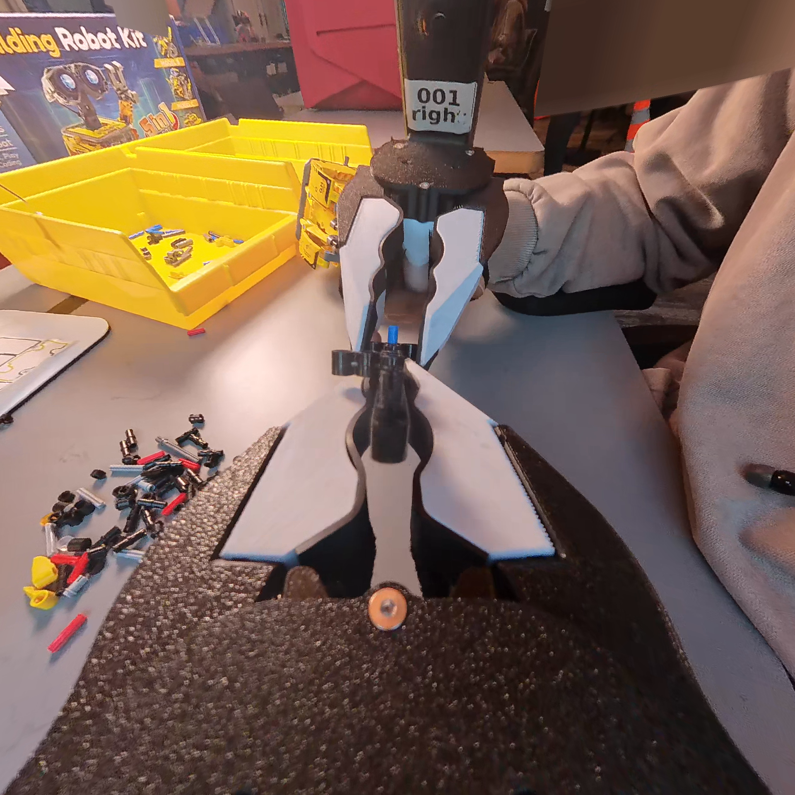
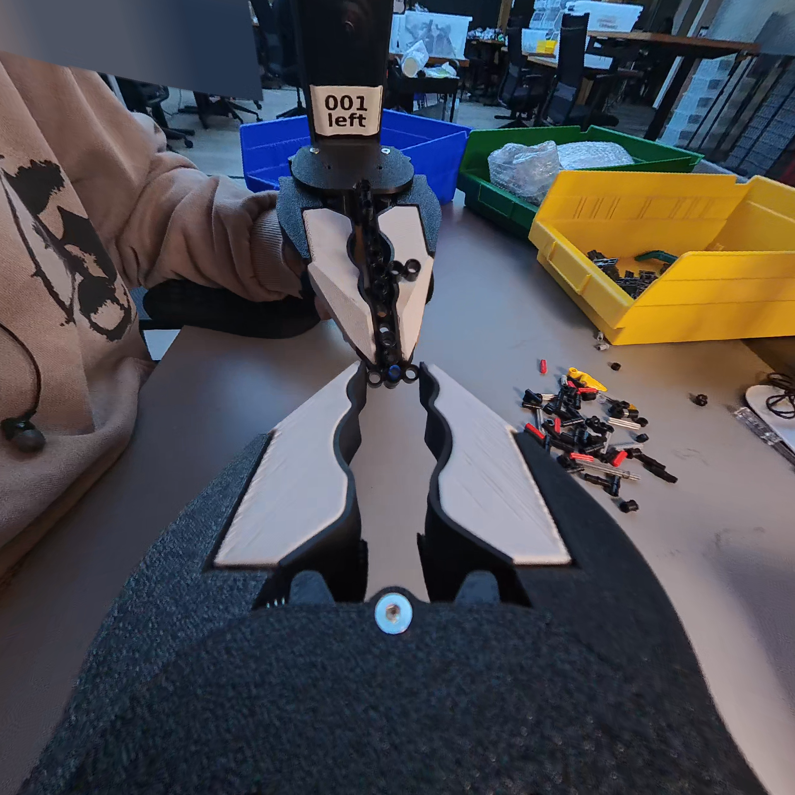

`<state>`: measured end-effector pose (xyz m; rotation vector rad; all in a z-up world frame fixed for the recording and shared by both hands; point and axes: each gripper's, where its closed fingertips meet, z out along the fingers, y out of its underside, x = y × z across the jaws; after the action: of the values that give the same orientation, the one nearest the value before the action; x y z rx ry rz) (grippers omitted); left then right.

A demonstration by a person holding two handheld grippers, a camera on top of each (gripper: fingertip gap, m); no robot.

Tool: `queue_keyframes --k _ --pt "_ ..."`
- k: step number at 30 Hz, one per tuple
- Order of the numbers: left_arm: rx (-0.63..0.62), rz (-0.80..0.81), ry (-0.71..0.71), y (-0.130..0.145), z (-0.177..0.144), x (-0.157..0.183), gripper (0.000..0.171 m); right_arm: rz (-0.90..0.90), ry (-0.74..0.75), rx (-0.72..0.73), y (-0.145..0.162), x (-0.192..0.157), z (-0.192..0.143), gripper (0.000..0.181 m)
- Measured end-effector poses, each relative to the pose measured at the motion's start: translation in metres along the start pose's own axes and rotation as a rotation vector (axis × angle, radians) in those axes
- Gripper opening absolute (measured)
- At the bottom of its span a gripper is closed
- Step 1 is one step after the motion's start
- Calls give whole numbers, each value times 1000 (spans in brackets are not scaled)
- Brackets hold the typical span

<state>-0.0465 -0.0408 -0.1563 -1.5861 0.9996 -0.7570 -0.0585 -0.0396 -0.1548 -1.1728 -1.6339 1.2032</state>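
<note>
In the left wrist view, a heap of small black, red and grey plastic pins (image 1: 129, 494) lies on the grey worktop (image 1: 537, 408) at the lower left, with an open yellow plastic bin (image 1: 107, 258) above it. At centre, our left gripper (image 1: 389, 374) has its fingers clenched on a long black perforated plastic beam (image 1: 389, 421), which runs lengthwise between them. A short black three-hole plastic piece (image 1: 352, 359) sits crosswise at the beam's tip, with a blue pin (image 1: 392, 333) standing from it. Our right gripper (image 2: 392, 370) faces it with its fingers spread either side of that short piece; we cannot tell whether they touch it. The beam looks squarely held and aligned.
</note>
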Motion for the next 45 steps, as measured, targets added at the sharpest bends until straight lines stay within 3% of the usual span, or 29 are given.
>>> queue_keyframes --k 11,18,30,45 --pt "111 -23 20 -13 -7 0 9 142 -25 251 -27 2 -3 22" --pt "126 -26 25 -16 -8 1 8 158 -45 247 -24 -1 0 22" --pt "-77 52 50 13 -1 8 7 -51 -22 -109 18 -10 8 21" --pt "-184 -7 100 38 7 14 7 -25 -76 -214 39 -16 11 22"
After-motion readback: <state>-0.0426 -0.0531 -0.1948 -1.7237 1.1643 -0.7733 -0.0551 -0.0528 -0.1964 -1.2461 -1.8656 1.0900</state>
